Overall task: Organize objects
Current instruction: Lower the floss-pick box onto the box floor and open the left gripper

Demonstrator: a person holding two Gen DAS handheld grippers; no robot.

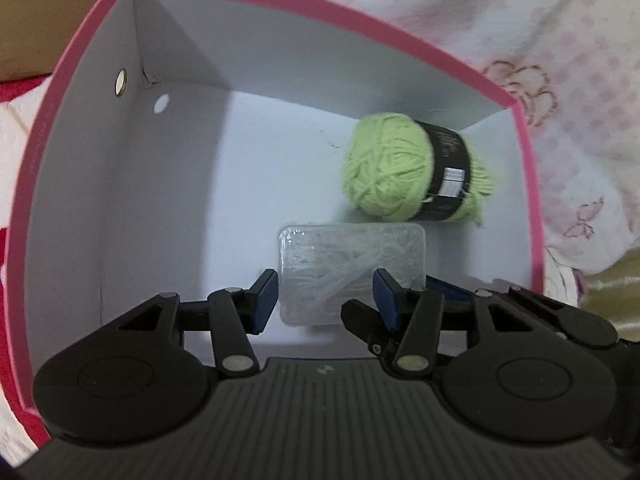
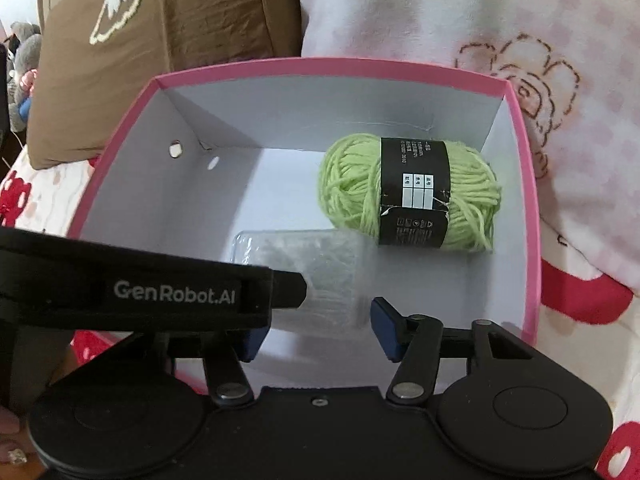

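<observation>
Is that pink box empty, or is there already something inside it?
Not empty. The pink box has no lid on, and a green yarn ball and a clear plastic case lie on its white floor.

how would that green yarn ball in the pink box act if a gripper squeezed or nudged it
The green yarn ball looks soft, so it would probably squash under the pads rather than resist. Its rounded shape suggests it might roll across the smooth floor of the pink box if pushed. Loose strands at its end could snag, and its torn black label may slip.
</observation>
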